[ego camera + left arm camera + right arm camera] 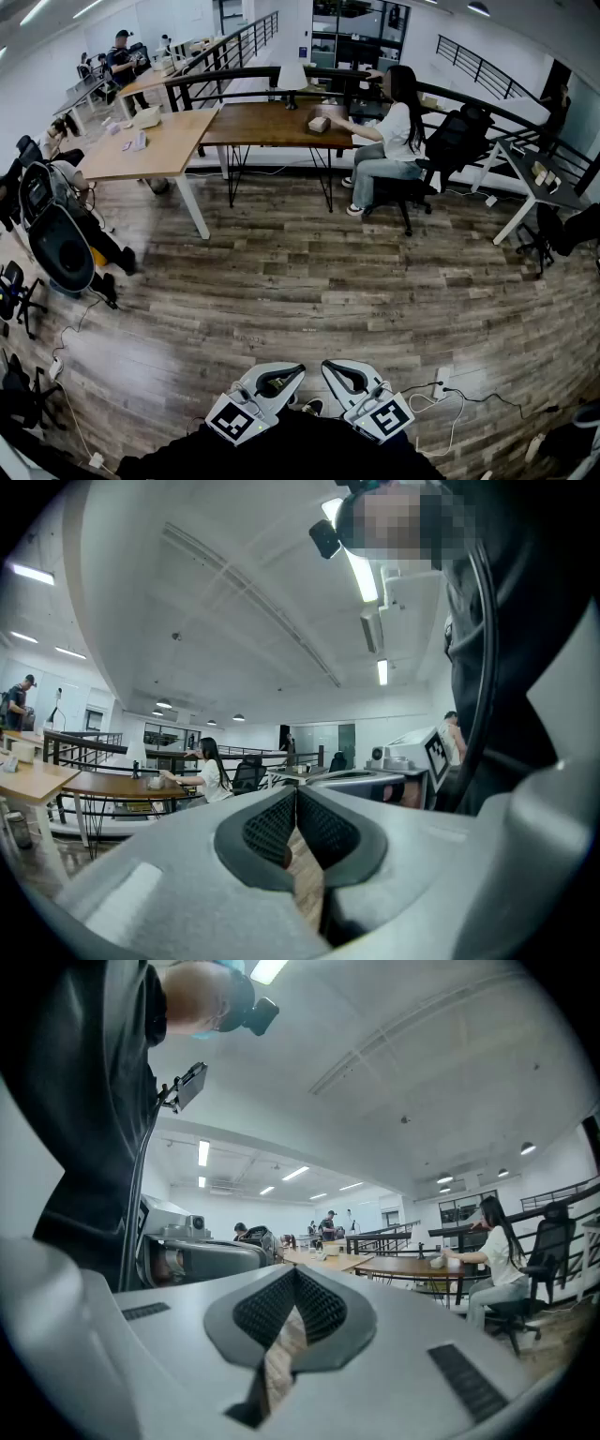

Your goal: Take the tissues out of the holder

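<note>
The left tongs and right tongs are held closed and empty above the floor, so no step is judged begun and the tissues must first be reached.

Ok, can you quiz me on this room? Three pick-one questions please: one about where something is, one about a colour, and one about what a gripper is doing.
1. Where does the seated person sit?
A. At the dark brown table
B. On the floor
C. At the light table

2. What colour is that person's top?
A. Red
B. White
C. Green

3. How is the right gripper?
A. Wide open
B. Shut on a tissue
C. Shut, with nothing in it

Answers:
1 A: the person is on a chair with an arm stretched over the dark brown table.
2 B: the top looks plain white in the head view.
3 C: in the right gripper view the two pads meet at the tip, and only floor shows behind them.
</note>
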Available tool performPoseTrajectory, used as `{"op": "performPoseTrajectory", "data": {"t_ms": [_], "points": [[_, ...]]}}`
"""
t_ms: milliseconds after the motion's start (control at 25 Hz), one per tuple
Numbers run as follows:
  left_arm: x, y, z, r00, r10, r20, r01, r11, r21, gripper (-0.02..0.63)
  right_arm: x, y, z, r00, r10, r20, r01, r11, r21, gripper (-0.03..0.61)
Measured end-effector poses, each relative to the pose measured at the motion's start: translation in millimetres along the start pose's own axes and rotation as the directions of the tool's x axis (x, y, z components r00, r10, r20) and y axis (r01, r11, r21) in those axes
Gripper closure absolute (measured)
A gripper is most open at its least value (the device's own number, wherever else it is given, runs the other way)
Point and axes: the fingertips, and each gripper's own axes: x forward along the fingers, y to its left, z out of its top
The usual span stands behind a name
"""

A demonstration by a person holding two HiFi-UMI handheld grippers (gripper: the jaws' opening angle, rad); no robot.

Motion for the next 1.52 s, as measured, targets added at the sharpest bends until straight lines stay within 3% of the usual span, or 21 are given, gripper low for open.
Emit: {"op": "performPoseTrajectory", "data": {"t_ms": [160, 960, 1200, 1520], "points": [[3, 1, -2, 1.0, -0.001, -0.004, 0.001, 1.0, -0.027, 0.603, 1, -3, -2, 1.0, 0.002, -0.004, -0.002, 1.0, -0.021, 0.574], [28, 4, 4, 1.0, -0.002, -0.028, 0.002, 1.0, -0.006, 0.603, -4, -29, 4, 0.999, -0.024, 0.035, 0.022, 0.999, 0.031, 0.574], [41, 20, 3, 0.999, -0.005, -0.043, 0.004, 1.0, -0.016, 0.603, 7, -43, 1, 0.999, -0.017, 0.028, 0.016, 1.0, 0.024, 0.574], [87, 58, 3, 0.999, -0.039, -0.033, 0.038, 0.999, -0.038, 0.604, 31, -93, 3, 0.999, -0.034, 0.0, 0.034, 0.999, 0.03, 0.574]]}}
